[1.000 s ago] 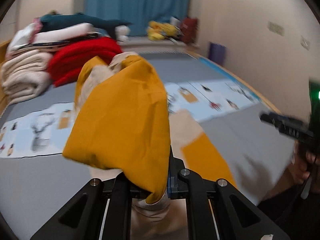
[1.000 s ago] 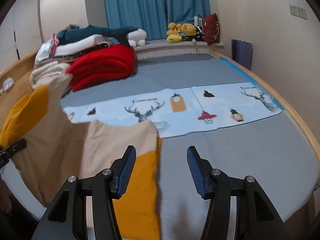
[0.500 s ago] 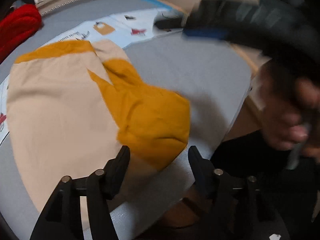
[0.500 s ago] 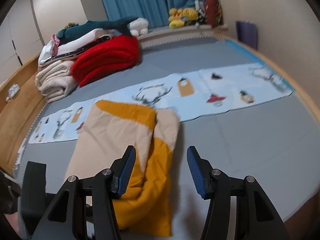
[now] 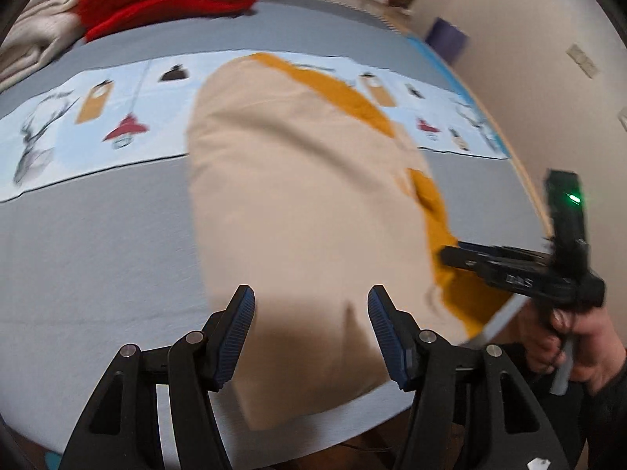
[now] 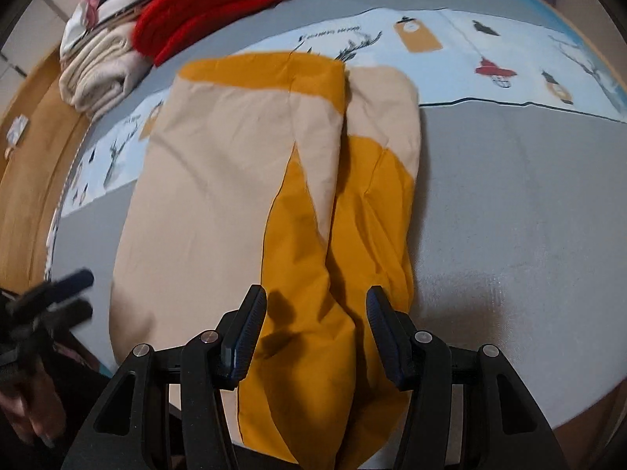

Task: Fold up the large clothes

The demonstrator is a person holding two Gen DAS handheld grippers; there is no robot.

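Observation:
A beige and mustard garment [image 5: 298, 203] lies flat on the grey bed, folded lengthwise; it also shows in the right wrist view [image 6: 243, 180], with its mustard sleeves [image 6: 345, 274] on the right side near the front edge. My left gripper [image 5: 311, 333] is open and empty over the garment's beige near end. My right gripper [image 6: 315, 331] is open and empty over the mustard sleeve end; it also shows at the right of the left wrist view [image 5: 509, 270]. The left gripper appears blurred at the left edge of the right wrist view [image 6: 51, 301].
A grey bed [image 6: 509, 203] with a pale blue printed strip [image 6: 490, 58] across it. A stack of folded clothes, red [image 6: 207, 4] on cream, stands at the back left. A wooden bed frame [image 6: 35, 149] runs along the left. A wall [image 5: 529, 39] is on the right.
My left gripper let go of the mustard part and opened. The garment now lies flat on the bed. Both grippers have come down close to its near end.

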